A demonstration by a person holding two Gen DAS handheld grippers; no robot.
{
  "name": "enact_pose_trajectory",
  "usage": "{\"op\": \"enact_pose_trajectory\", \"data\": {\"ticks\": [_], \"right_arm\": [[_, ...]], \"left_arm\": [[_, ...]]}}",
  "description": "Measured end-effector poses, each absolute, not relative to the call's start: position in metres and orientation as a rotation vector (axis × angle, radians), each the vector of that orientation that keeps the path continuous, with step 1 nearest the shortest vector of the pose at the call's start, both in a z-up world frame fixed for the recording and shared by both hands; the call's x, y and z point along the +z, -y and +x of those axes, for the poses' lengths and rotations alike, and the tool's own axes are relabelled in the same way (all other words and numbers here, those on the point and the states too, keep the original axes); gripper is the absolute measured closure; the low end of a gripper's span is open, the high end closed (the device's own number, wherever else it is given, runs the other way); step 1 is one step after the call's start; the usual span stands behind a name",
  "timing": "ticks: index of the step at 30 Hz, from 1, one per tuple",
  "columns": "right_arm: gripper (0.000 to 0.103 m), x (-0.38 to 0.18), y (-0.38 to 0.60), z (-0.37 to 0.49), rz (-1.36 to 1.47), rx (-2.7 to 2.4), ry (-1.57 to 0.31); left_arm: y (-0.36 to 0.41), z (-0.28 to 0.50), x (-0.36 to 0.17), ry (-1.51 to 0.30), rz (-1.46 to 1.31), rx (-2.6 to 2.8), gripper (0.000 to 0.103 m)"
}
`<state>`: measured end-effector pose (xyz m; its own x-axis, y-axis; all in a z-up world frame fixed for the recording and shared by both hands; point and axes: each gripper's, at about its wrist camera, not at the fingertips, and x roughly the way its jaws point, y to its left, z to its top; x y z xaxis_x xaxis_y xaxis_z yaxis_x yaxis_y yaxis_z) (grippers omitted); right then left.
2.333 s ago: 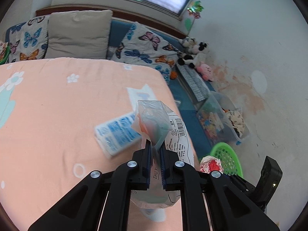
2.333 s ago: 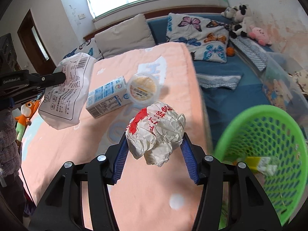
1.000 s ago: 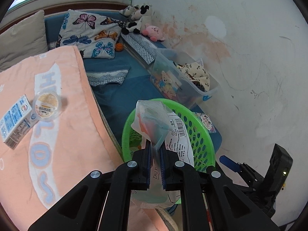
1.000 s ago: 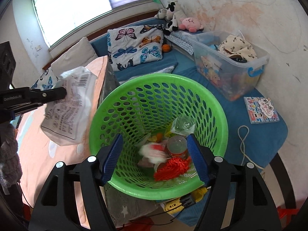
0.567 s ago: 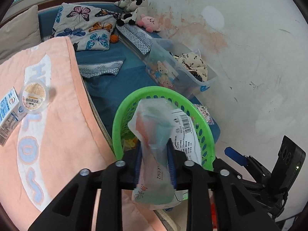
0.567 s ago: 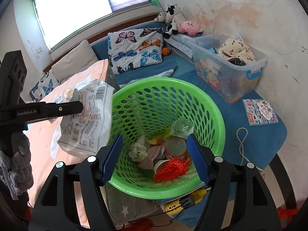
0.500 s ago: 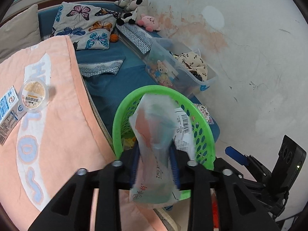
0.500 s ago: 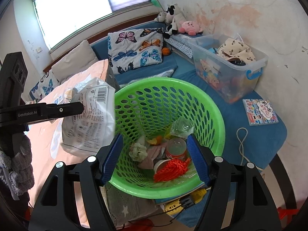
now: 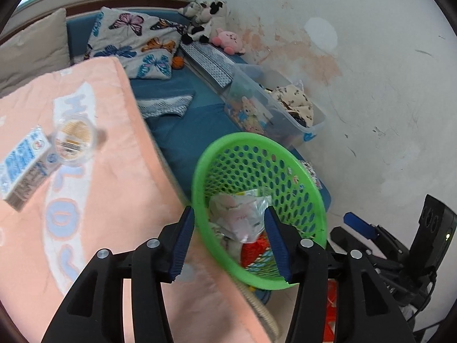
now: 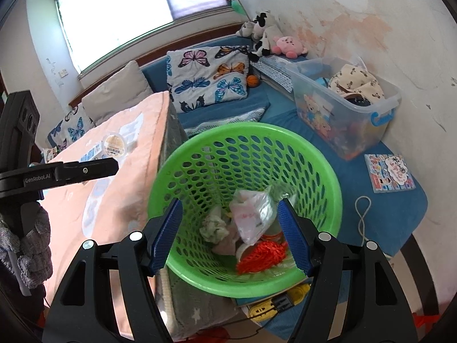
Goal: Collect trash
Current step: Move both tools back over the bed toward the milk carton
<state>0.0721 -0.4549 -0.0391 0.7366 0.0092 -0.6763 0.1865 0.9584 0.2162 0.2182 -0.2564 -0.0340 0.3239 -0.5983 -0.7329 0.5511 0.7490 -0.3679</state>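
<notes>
Plastic bag (image 9: pixel 242 214) released into green basket (image 9: pixel 285 157) — left gripper (image 9: pixel 228 240) opening, empty; right gripper (image 10: pixel 228 234) held open, empty — milk carton (image 9: pixel 22 163) seen at 10 o'clock, left nearer

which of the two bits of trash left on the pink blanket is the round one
The clear lidded cup with the yellow label; the item touching it on the left is the blue and white carton, a rectangular box lying flat.

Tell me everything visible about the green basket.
The basket is round, bright green plastic, its wall pierced with rows of oval holes under a smooth rim. It stands upright on the floor against the edge of the peach blanket, beside the blue mat. Inside lie a clear plastic bag, crumpled paper and red netting.
</notes>
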Motion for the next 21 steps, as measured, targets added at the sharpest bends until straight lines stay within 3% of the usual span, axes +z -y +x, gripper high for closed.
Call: {"op": "enact_pose_trajectory", "data": {"ticks": [2, 8, 21], "right_arm": [[0.026, -0.037, 0.449, 0.076, 0.272, -0.091, -0.731], [0.025, -0.031, 0.423, 0.096, 0.240, -0.032, -0.730], [0.024, -0.021, 0.362, 0.150, 0.166, 0.094, -0.750]], "left_arm": [[0.245, 0.219, -0.032, -0.970, -0.043, -0.732, 0.054], [0.195, 0.229, -0.023, -0.902, -0.009, -0.623, 0.047], [0.106, 0.281, -0.022, -0.844, 0.131, -0.435, 0.019]]}}
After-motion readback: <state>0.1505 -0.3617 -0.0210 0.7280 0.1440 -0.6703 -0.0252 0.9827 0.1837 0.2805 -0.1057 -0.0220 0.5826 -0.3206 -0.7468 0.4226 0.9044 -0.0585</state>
